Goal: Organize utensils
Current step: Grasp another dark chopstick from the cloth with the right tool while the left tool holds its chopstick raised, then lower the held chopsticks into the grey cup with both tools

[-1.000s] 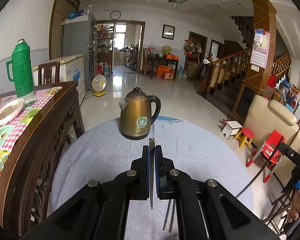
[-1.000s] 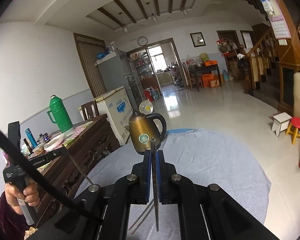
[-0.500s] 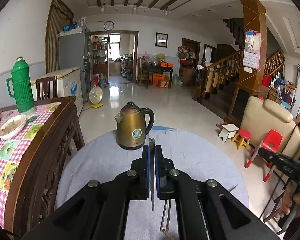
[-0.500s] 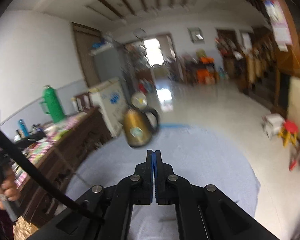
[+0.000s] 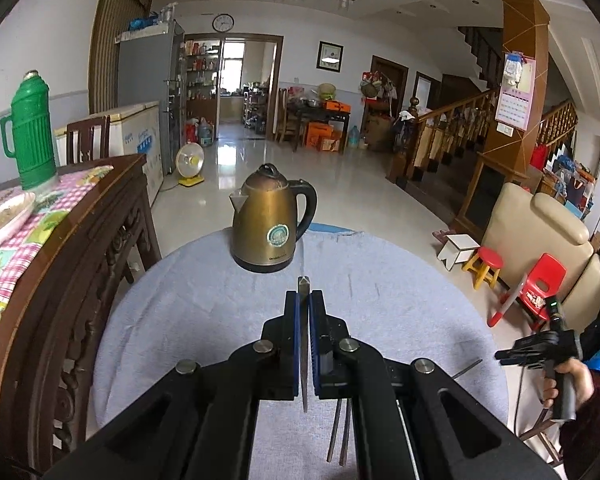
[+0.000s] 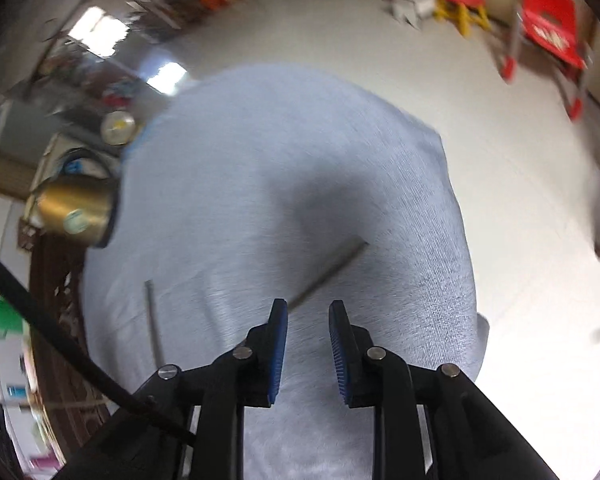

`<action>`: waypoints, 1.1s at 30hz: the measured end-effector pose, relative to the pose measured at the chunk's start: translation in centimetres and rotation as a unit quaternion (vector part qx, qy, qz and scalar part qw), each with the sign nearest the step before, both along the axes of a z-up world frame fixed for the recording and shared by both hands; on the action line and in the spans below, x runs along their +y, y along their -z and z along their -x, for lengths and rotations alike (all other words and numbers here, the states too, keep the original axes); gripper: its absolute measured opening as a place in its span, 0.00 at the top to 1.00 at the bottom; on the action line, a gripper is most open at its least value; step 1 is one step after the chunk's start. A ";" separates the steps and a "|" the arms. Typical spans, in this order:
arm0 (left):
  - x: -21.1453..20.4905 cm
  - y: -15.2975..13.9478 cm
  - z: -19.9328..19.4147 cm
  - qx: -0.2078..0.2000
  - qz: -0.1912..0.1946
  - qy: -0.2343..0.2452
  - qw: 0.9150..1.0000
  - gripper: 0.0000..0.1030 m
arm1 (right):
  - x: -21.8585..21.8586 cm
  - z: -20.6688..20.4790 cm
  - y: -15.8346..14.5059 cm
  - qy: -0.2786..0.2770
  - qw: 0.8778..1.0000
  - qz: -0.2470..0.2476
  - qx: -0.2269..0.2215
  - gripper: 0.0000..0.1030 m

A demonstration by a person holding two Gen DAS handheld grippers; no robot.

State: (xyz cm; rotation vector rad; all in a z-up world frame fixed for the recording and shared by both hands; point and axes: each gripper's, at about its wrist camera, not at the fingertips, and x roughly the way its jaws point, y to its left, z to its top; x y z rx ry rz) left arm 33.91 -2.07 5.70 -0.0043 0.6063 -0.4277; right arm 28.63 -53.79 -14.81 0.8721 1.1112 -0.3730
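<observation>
Left tongs (image 5: 304,300) clamped on metal chopstick (image 5: 303,344); right tongs (image 6: 308,312) apart, empty, above grey cloth (image 6: 300,152).

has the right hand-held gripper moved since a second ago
Yes. The right hand-held gripper has tipped down toward the grey cloth; the kettle, earlier centred ahead, now sits far left, and its fingers have opened.

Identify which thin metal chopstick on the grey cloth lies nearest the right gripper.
The slanted metal chopstick just ahead of the right gripper; the other chopstick lies apart, far left.
</observation>
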 end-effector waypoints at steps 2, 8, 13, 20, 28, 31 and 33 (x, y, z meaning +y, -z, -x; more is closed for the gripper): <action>0.2 0.6 -0.4 0.005 0.002 0.000 1.000 0.96 | -0.4 -1.1 2.1 0.012 0.999 0.005 0.043 0.77; 1.3 1.8 -1.5 0.014 0.013 -0.001 1.000 0.96 | -1.7 -3.5 4.9 0.072 0.994 0.009 0.083 0.77; 2.1 2.4 -2.2 0.020 0.020 -0.003 1.000 0.96 | -1.9 -5.6 5.3 0.091 0.991 0.021 0.091 0.76; 2.4 2.7 -2.7 0.023 0.029 -0.007 0.999 0.96 | 1.2 -8.9 4.1 0.016 0.982 0.140 0.123 0.82; 2.8 2.0 -1.7 0.018 0.020 -0.013 1.000 0.96 | 4.0 -8.5 1.4 -0.047 0.980 0.190 0.041 0.94; 3.3 1.3 -0.9 0.012 0.023 -0.016 1.000 0.96 | 4.7 -7.0 -1.6 -0.060 0.978 0.196 -0.025 0.94; 3.5 0.8 -0.2 0.007 0.023 -0.016 1.000 0.96 | 5.7 -5.7 -3.6 -0.070 0.973 0.208 -0.070 0.94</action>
